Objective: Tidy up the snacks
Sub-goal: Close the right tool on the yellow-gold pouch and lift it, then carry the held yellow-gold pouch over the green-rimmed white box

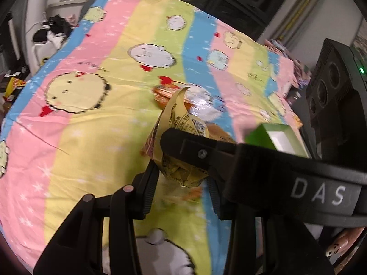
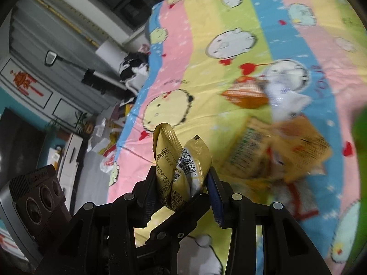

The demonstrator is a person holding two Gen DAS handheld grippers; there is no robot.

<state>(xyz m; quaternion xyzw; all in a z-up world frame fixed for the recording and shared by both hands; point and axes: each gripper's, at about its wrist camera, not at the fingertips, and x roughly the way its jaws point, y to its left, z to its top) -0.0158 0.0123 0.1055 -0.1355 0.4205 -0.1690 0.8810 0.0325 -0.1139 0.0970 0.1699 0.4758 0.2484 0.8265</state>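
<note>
Left wrist view: left tongs (image 1: 183, 178) are clamping a crumpled yellow snack packet (image 1: 181, 135), pinched low so its upper part is sticking up and curling over past the fingertips. Packet is hanging clear of the bedsheet (image 1: 91, 137), probably so it can be carried rather than dragged. Right tongs' black body is crossing the frame just in front, partly hiding the packet; the two tools are working close together. Loose snacks on the bed beyond: orange packet (image 1: 164, 94), silvery-white packet (image 1: 201, 103) touching it. Green box (image 1: 277, 139) with white inside is sitting at the right, open side up; my guess is that's the collection bin, hence both tools near it. Frame is blurry, finer detail unreadable.

Right wrist view: right tongs (image 2: 181, 183) are squeezing shut on a yellow barcode packet (image 2: 183, 160), folded in two so both halves are standing up between the pads. Mid-body pinch is keeping it from flopping. Unsorted on the bed: orange packet (image 2: 247, 91), white packet (image 2: 284, 100) beside it, bigger yellow-orange packs (image 2: 279, 151) nearer, all blurred. Green blur at the right edge is likely the box. Left tool's camera housing (image 2: 34, 206) is showing at lower left.

Judgement: both packets in transit, several snacks not yet gathered.
</note>
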